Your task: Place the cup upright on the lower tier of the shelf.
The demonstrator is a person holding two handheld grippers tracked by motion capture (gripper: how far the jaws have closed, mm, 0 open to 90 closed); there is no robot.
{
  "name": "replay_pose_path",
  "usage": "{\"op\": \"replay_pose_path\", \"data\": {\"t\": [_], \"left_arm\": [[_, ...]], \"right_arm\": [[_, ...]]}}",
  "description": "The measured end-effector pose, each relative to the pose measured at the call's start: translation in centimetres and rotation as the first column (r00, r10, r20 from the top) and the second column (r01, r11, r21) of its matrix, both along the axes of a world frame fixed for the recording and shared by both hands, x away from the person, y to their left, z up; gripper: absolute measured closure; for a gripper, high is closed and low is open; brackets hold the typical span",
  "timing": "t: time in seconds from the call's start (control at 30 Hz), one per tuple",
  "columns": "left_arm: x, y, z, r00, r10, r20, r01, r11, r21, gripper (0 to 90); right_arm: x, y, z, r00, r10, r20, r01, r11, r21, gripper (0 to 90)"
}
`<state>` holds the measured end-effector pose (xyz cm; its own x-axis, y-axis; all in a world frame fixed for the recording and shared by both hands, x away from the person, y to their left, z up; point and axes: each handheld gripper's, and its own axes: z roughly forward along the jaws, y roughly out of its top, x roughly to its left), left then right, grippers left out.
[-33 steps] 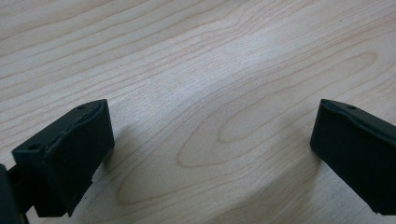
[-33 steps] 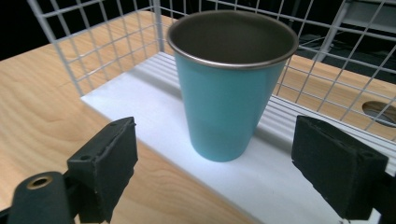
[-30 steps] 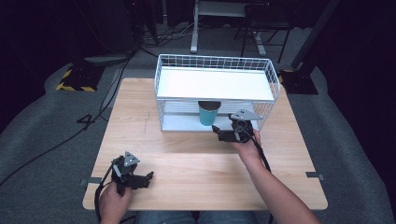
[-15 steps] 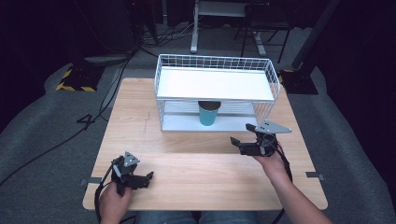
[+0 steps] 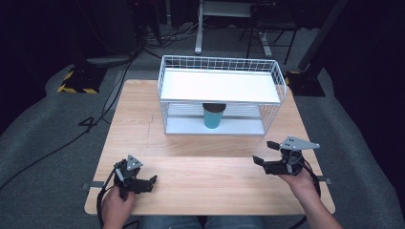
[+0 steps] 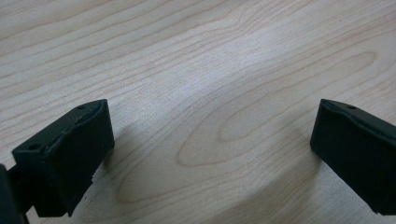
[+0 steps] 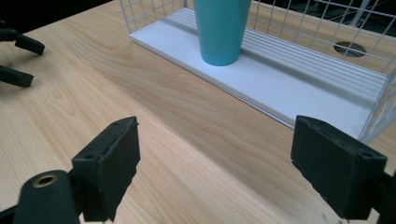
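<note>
Teal cup (image 5: 213, 116) sits upright on the rack's (image 5: 219, 86) lower shelf, well clear of both grippers, right gripper (image 5: 265, 153) closing in a bit with nothing between, left gripper (image 5: 153, 180) wide open and empty over the table (image 5: 200, 167).

The pale wooden counter (image 5: 143, 119) is seen with a smooth, matt finish and a fine wavy grain. The white wire-mesh rack (image 5: 165, 81) looks like thin coated metal, and its 2 white shelf boards (image 7: 289, 93) are matt, the lower ribbed. The teal tapered cup (image 7: 219, 28) appears to be smooth plastic with a soft sheen. The black pads (image 6: 70, 149) of the hand-held gripper look like matt, slightly rough-edged rubber or plastic.
</note>
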<state>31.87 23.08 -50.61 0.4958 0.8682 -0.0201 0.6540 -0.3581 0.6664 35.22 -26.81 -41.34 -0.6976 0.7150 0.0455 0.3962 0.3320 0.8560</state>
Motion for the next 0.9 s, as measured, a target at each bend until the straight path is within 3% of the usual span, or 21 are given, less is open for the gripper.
{"op": "replay_pose_path", "data": {"t": [0.2,0.23,0.4,0.6,0.73,0.9], "left_arm": [[0.0,0.0,0.0,1.0,0.0,0.0,0.0,1.0,0.0,0.0],[0.0,0.0,0.0,1.0,0.001,-0.001,-0.001,1.0,-0.001,0.0],[0.0,0.0,0.0,1.0,0.001,-0.001,-0.001,1.0,-0.001,0.0],[0.0,0.0,0.0,1.0,0.001,0.0,-0.001,1.0,0.0,0.0],[0.0,0.0,0.0,1.0,0.001,-0.001,-0.001,1.0,-0.001,0.0],[0.0,0.0,0.0,1.0,0.001,-0.001,-0.001,1.0,-0.002,0.0]], "right_arm": [[-1.7,-1.6,-0.6,0.9998,-0.018,0.011,0.018,1.0,0.025,16.3],[-2.4,-2.4,-1.3,0.9992,-0.031,0.027,0.03,0.999,0.037,16.3],[-3.2,-3.8,-2.4,0.9993,-0.036,0.014,0.035,0.999,0.026,16.5],[-3.6,-5.1,-3.7,0.9986,-0.053,0.003,0.053,0.999,0.013,16.8],[-3.7,-5.5,-4.7,0.9978,-0.067,0.001,0.067,0.997,-0.036,17.0],[-3.2,-5.9,-5.9,0.9946,-0.086,-0.058,0.083,0.995,-0.046,17.0]]}}
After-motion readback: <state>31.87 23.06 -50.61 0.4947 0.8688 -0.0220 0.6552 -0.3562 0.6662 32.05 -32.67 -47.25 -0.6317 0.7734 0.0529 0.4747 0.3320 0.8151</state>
